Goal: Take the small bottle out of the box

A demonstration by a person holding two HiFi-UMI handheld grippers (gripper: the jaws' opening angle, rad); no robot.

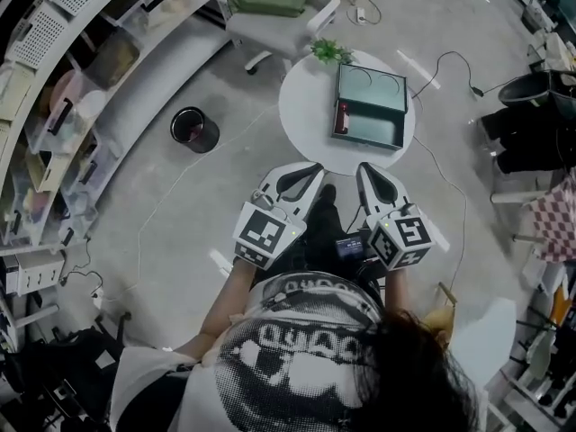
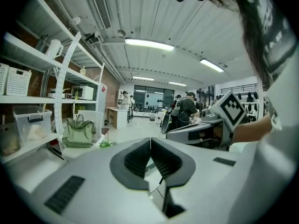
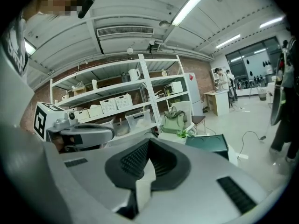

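Both shut, left hand-held gripper [image 1: 316,167], right hand-held gripper [image 1: 364,167], near table [image 1: 299,138] edge

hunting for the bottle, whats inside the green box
A small reddish bottle sits by the left wall of the open green box; the rest looks bare, though too small to be sure.

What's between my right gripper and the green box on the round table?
Only a bare strip of the white table, seen in the head view. The shut right gripper sits near the table's front edge, and the green box lies further in.
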